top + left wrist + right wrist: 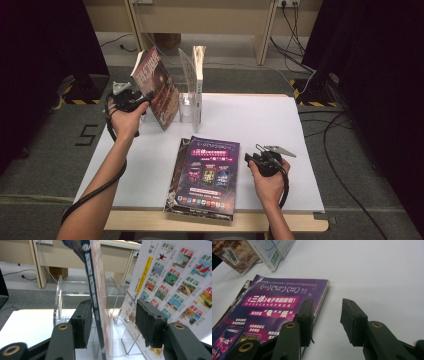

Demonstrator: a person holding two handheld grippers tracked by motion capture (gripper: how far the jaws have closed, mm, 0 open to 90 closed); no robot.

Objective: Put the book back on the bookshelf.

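The left gripper (pixel 145 97) stands open with a leaning magazine (pixel 159 87) in the clear rack (pixel 187 107); the left gripper view shows the magazine's spine (pixel 93 295) between the 2 pads, beside the left pad (pixel 81 323), apart from the right. The right gripper (pixel 327 320), jaws apart and holding nothing, rests just right of the purple magazine (pixel 274 307) lying flat on the table (pixel 260 120).

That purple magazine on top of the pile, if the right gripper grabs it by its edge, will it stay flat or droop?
The purple magazine looks thin and soft-covered, so gripped at one edge it would probably droop. Its glossy cover may let it slide off the stack beneath. The right gripper stands open beside its edge, so a sideways nudge would likely shift it.
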